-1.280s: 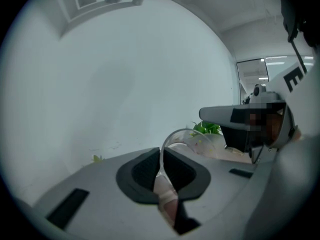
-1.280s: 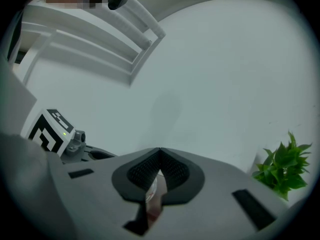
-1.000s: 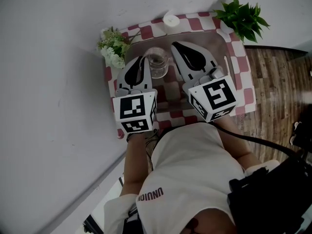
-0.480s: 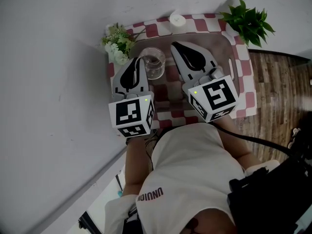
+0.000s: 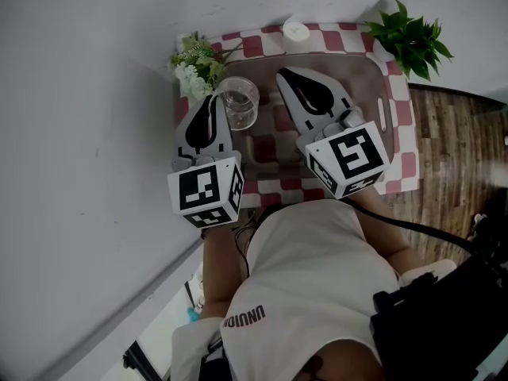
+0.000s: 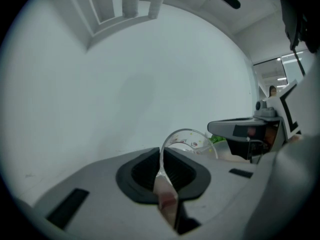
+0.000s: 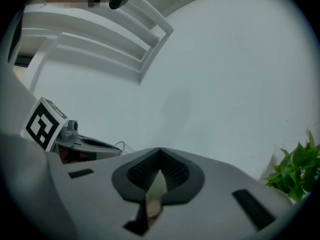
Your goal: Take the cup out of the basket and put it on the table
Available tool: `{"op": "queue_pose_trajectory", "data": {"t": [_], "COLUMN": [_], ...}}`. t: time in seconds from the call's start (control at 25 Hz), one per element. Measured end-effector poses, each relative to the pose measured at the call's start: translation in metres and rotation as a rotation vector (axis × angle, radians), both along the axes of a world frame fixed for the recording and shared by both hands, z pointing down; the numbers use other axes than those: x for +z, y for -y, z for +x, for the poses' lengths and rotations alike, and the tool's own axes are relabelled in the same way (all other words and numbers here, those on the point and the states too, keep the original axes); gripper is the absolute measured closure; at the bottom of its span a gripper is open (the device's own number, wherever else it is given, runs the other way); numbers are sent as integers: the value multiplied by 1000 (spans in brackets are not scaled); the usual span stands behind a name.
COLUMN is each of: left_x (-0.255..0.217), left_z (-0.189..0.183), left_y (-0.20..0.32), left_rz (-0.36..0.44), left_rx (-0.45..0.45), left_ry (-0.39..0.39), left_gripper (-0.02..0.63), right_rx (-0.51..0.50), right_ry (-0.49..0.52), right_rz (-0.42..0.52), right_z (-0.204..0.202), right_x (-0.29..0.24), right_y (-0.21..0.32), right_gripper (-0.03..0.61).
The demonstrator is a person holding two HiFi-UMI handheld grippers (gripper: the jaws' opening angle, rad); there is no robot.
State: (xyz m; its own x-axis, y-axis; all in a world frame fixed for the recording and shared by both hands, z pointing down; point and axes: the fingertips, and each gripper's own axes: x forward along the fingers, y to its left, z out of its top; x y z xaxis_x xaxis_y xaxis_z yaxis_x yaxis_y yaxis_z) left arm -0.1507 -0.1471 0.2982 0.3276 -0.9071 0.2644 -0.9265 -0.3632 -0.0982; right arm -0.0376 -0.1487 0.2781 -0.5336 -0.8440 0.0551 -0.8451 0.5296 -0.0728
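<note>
A clear glass cup point(image 5: 239, 103) hangs near the back left corner of the brownish see-through basket point(image 5: 386, 114) on the checked cloth. My left gripper point(image 5: 214, 105) is shut on the cup's rim, which shows as a curved glass edge point(image 6: 192, 134) rising from between the closed pads point(image 6: 176, 171). My right gripper point(image 5: 288, 78) is over the middle of the basket, shut with nothing in it point(image 7: 159, 160). Whether the cup's base touches anything is hidden.
A bunch of white flowers point(image 5: 196, 67) stands just left of the cup. A white candle point(image 5: 295, 32) sits behind the basket, and a green plant point(image 5: 413, 36) is at the back right corner. The wall runs close along the left; wooden floor lies to the right.
My left gripper has carried the cup to the left, nearer the flowers and the basket's left side. The right gripper has stayed in place.
</note>
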Motion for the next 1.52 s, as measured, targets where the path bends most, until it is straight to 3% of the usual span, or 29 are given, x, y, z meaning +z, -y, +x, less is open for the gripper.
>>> {"op": "queue_pose_trajectory", "data": {"t": [0.72, 1.52], "left_x": [-5, 14], "left_z": [-54, -110], "left_y": [-17, -55], "left_rz": [14, -30], "left_rx": [-158, -321], "left_ry": [-18, -27], "left_gripper": [580, 580], "right_rx": [-72, -182], "right_ry": [-4, -2], "right_rz": [-1, -12], "right_z": [-25, -65], "right_x": [1, 5], "right_y": [-7, -25], "right_gripper": [561, 561]}}
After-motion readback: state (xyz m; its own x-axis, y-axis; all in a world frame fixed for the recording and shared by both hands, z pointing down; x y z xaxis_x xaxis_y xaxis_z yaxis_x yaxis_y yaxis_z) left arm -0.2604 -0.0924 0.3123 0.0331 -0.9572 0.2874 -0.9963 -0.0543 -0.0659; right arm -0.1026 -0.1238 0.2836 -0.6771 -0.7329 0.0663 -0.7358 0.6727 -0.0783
